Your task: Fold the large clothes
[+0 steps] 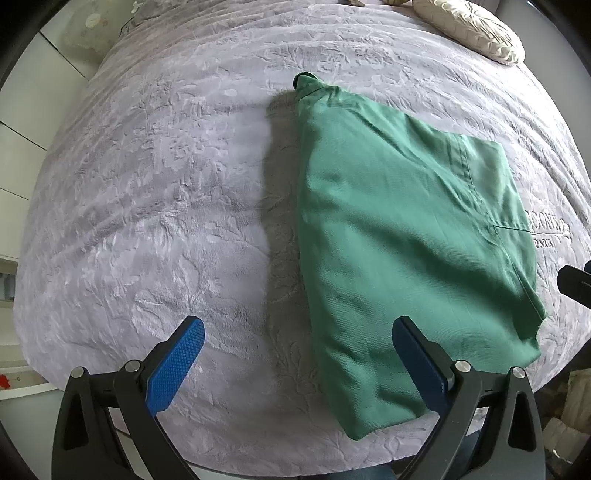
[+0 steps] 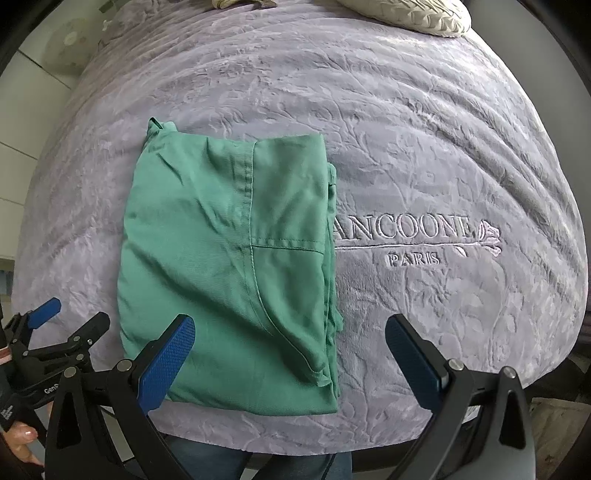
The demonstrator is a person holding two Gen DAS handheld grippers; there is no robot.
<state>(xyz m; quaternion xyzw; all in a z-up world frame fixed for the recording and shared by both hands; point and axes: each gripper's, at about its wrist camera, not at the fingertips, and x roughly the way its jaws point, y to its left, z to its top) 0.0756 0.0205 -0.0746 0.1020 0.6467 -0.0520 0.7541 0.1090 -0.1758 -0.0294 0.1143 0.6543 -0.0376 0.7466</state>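
Observation:
A green garment (image 1: 399, 236) lies folded into a long rectangle on the lilac bedspread (image 1: 155, 192); it also shows in the right wrist view (image 2: 229, 251), with seams and stacked edges on its right side. My left gripper (image 1: 299, 332) is open and empty, held above the bed near the garment's near left edge. My right gripper (image 2: 291, 332) is open and empty above the garment's near right part. The left gripper also shows at the left edge of the right wrist view (image 2: 70, 317).
The bedspread (image 2: 443, 155) carries embroidered lettering (image 2: 410, 236) right of the garment. A cream round cushion (image 1: 469, 29) lies at the bed's far right. White cabinets (image 1: 22, 122) stand to the left. The bed's near edge is just below the grippers.

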